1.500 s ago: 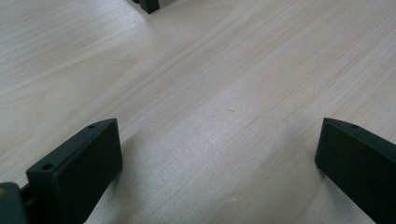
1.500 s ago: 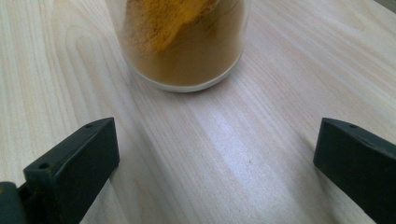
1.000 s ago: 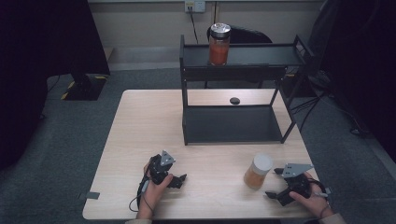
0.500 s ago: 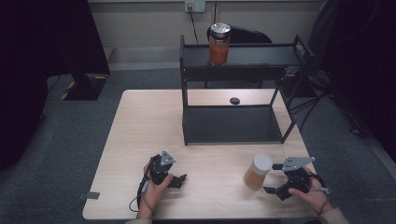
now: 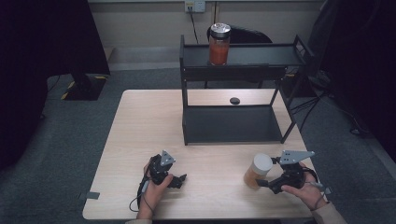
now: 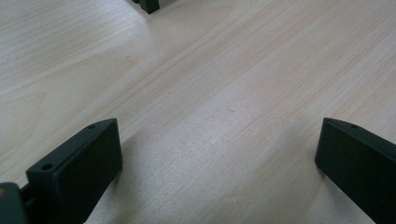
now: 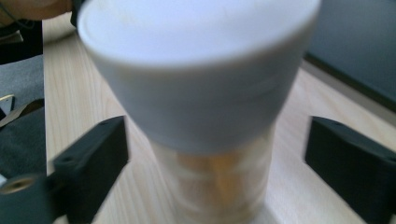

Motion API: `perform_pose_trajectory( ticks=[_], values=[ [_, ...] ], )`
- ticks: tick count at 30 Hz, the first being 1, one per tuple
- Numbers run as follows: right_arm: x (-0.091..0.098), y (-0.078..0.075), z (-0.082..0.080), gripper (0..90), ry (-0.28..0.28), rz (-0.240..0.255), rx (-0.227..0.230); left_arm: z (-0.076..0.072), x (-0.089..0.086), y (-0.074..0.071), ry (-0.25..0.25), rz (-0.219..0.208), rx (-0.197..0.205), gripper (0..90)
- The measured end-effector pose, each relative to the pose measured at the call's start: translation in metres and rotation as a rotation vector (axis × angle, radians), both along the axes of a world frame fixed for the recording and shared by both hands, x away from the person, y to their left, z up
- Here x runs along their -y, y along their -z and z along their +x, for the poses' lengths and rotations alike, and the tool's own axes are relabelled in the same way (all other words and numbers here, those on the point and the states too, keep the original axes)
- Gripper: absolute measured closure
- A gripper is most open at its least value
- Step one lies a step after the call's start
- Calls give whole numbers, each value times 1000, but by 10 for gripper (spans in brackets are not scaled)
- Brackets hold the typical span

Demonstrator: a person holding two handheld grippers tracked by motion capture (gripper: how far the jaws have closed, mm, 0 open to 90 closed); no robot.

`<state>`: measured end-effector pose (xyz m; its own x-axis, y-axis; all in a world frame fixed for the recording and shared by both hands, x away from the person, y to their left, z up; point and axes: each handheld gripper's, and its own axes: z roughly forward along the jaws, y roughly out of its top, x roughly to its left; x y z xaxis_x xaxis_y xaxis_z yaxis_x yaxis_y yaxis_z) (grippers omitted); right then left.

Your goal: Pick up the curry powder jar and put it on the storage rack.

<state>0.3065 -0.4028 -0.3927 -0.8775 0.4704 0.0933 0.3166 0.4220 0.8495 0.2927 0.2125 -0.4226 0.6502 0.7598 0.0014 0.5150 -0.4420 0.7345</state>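
Work in hand: a grasp on the white-lidded jar [image 5: 257, 170] was being prepared with the right gripper [image 5: 267, 183]; this was judged from the jar being framed between that gripper's jaws.

Jar position: the jar was seen upright on the table [image 5: 140, 121], near the front edge at the person's right, well in front of the black shelf unit [image 5: 233, 123].

Jar contents: a pale yellow-orange filling was made out through the clear wall [image 7: 219, 182]; its nature could not be told.

Right gripper state: the jaws were held wide apart, one on either side of the jar, with a gap left on both sides; nothing was clamped.

Left gripper state: the left gripper [image 5: 180, 179] was rested low on the table at the person's left, its jaws spread wide with bare wood between them.

Shelf: a second jar with red contents [image 5: 219, 44] was stood on the top tier; a small dark round object [image 5: 234, 100] was lain on the table behind the shelf unit.

Advice for the grasp: the jaws would best be closed on the clear body below the lid, since the lid [image 7: 196, 60] was wider than the body and a grip there was judged likely to slip.

Centring: the jar should be kept midway between the jaws, so that both pads meet it together and it is not pushed sideways.

Risk: a one-sided touch was judged able to tip a tall, narrow jar.
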Motion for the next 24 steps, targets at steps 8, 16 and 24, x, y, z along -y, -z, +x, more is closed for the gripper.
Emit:
perform_pose_trajectory(
  ticks=[8,16,24],
  values=[
    [-10,-1,1,284,-2,18,36,0,0,0,0,0,0,0],
    [-17,-8,-3,344,12,-20,69,0,0,0,0,0,0,0],
    [-21,-23,4,346,52,-24,65,0,0,0,0,0,0,0]
  ],
)
